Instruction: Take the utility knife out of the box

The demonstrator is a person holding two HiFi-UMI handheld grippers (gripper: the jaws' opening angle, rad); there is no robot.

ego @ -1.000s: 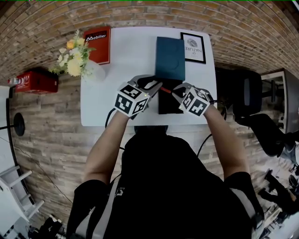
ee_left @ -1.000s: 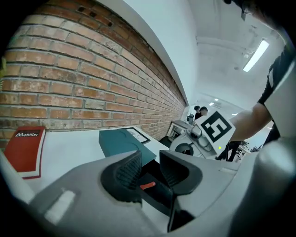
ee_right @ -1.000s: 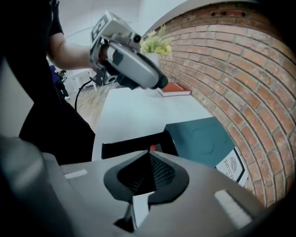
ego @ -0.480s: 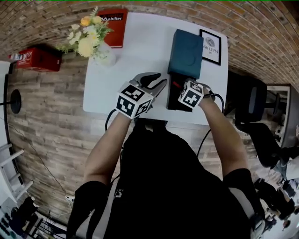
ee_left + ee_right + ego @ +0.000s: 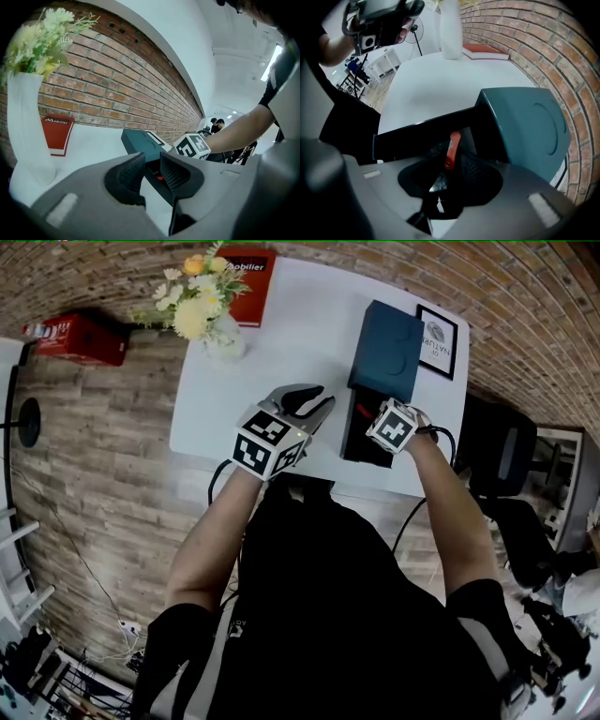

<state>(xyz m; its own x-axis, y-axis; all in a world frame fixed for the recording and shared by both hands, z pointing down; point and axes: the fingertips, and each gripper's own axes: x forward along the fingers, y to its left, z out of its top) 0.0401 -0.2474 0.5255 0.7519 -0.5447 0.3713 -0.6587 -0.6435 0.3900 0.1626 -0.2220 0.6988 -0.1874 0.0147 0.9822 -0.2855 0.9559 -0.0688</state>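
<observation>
A black open box [image 5: 359,444] stands on the white table [image 5: 281,352], its teal lid [image 5: 386,348] lying against the far end. A red utility knife [image 5: 451,148] lies inside the box. My right gripper [image 5: 447,165] points steeply down into the box. Its jaws have just been opening and now stand open on either side of the knife's near end, without pressing on it. In the head view only the right gripper's marker cube [image 5: 394,425] shows above the box. My left gripper [image 5: 314,401] hovers left of the box. Its jaws have just been closing a little but stay open and empty [image 5: 152,166].
A white vase of flowers [image 5: 211,320] and a red book [image 5: 248,273] stand at the table's far left. A framed picture [image 5: 438,341] lies beside the lid. A dark chair [image 5: 502,446] is right of the table, and a red crate [image 5: 80,338] sits on the floor at left.
My right gripper has dropped into the box and its jaws have opened. My left gripper has drawn away to the left of the box. The head camera has tilted.
</observation>
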